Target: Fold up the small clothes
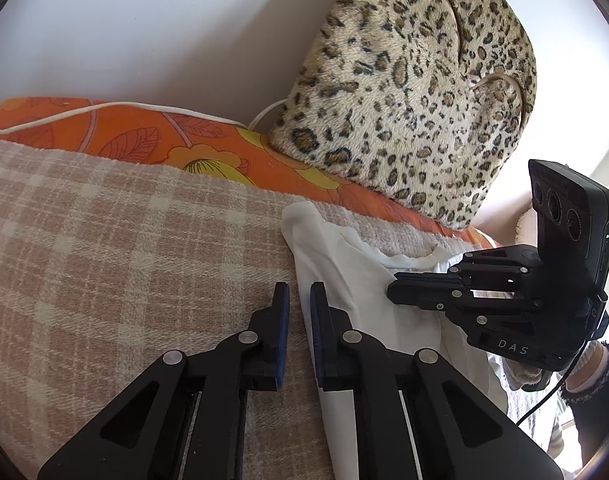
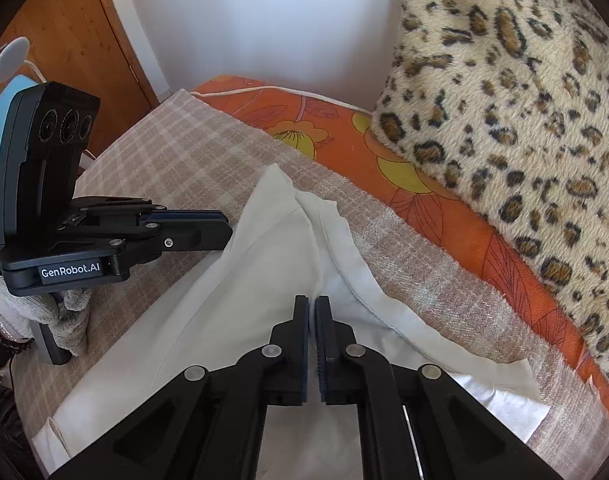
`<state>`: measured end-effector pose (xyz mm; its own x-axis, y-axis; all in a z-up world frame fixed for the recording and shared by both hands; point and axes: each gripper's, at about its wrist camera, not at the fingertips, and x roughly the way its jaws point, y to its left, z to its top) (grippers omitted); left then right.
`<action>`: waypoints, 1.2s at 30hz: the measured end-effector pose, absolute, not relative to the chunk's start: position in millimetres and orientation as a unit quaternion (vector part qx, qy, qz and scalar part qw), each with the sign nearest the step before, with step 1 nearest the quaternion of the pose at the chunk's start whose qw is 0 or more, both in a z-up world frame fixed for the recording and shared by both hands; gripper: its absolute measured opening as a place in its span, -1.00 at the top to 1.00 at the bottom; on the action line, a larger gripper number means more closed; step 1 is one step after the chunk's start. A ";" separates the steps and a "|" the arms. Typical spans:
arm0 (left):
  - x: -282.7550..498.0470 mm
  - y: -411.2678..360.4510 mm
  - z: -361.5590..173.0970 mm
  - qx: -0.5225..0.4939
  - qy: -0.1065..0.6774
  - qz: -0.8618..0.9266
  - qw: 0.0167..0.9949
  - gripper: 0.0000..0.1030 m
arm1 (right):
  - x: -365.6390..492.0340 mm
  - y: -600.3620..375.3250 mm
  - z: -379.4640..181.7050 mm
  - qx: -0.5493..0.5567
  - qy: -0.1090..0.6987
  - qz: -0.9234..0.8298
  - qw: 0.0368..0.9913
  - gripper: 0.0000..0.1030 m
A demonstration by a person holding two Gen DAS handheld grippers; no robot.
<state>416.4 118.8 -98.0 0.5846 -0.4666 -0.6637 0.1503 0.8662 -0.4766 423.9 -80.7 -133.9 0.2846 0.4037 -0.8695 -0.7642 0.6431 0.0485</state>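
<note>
A thin white garment lies crumpled on a beige plaid blanket. In the left wrist view my left gripper sits at the garment's left edge. Its jaws stand a narrow slit apart, with the cloth's edge inside the slit against the right pad and blanket showing beside it. The right wrist view shows it side-on, tips at that edge. My right gripper points down at the garment's middle. It is shut on a raised crease of the white fabric.
A leopard-print cushion leans on the white wall at the back right, on an orange floral sheet. A white cable runs along the sheet. A wooden door stands far left. A gloved hand holds the left gripper.
</note>
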 end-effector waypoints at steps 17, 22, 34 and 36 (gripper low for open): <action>449.4 107.4 -96.8 -0.214 0.436 -0.191 0.853 0.38 | 448.3 -228.2 -82.7 0.033 0.426 0.290 0.856 0.29; 459.4 106.1 -98.9 -0.227 0.431 -0.186 0.853 0.53 | 455.9 -278.5 -114.2 0.110 0.480 0.285 0.822 0.21; 469.8 87.8 -94.2 -0.123 0.421 -0.143 0.887 0.87 | 458.0 -260.1 -120.9 0.046 0.459 0.250 0.851 1.00; 471.8 93.1 -97.0 -0.138 0.429 -0.146 0.881 0.74 | 460.4 -260.1 -125.0 0.041 0.470 0.248 0.846 0.99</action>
<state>471.8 93.1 -97.0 0.5891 -0.3756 -0.7155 0.1378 0.9192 -0.3690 460.4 -260.1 -125.0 0.4347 0.4585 -0.7751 -0.3822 0.8733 0.3022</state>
